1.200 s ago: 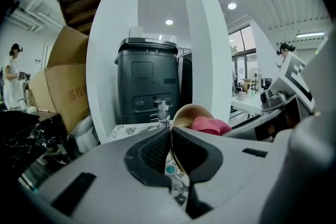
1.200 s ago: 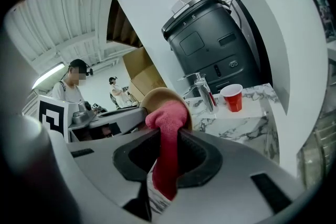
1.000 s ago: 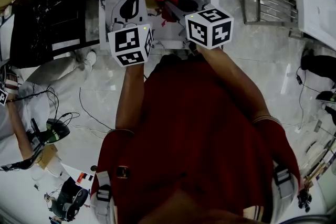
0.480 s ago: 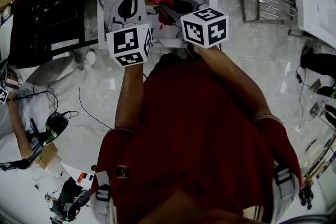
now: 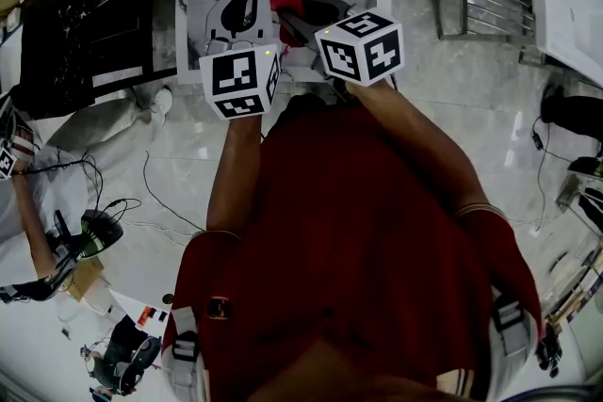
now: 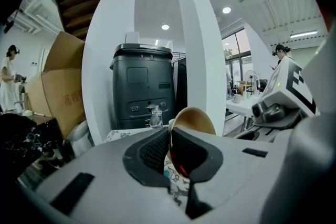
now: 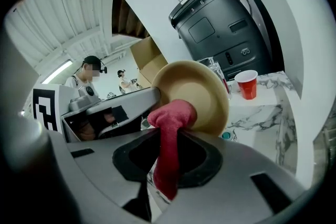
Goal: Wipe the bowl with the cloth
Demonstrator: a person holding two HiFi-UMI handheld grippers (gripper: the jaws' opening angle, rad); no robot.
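L tool (image 6: pixel 169 153) grips bowl (image 6: pixel 196 118); R tool (image 7: pixel 167 159) holds red cloth (image 7: pixel 171 117); carton (image 6: pixel 56 96) print unclear.

Rim of tan bowl (image 6: pixel 196 119) tight between jaws of left tool (image 6: pixel 169 140)

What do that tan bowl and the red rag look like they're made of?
The bowl is probably plastic or ceramic: it is smooth, evenly tan, with a soft sheen. The cloth looks like soft fabric, perhaps terry: it bunches, hangs limp and has a fuzzy surface.
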